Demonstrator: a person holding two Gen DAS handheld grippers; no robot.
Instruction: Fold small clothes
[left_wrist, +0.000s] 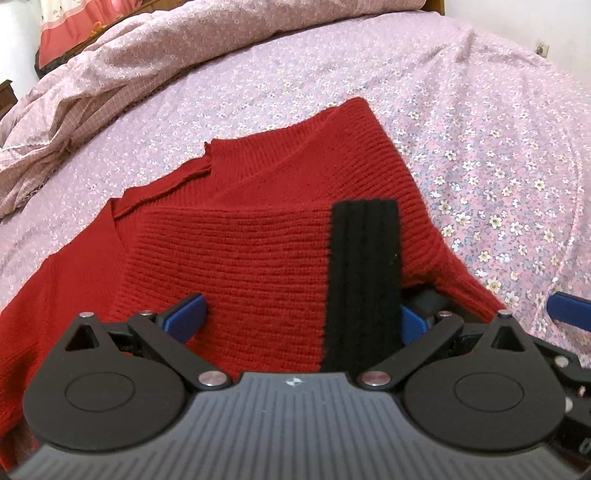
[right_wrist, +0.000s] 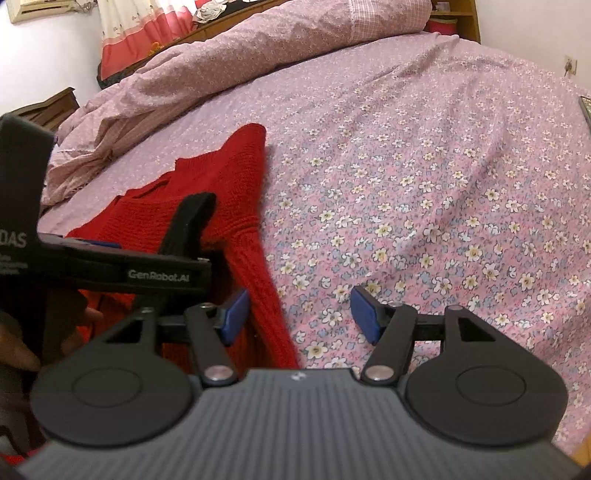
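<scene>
A home bedroom: a bed (right_wrist: 424, 177) under a floral pink sheet, with a rumpled duvet (right_wrist: 258, 48) and curtain (right_wrist: 129, 33).

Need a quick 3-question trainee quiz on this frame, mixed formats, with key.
1. True or false: the right gripper is shut on the sleeve cuff.
2. The red knit sweater lies on: A) a wooden table, B) a floral bedsheet, C) a tiled floor.
3. Fill in: the sleeve cuff's colour is ___.

Key: 1 false, its jaws stand open; 2 B; 3 black.
</scene>
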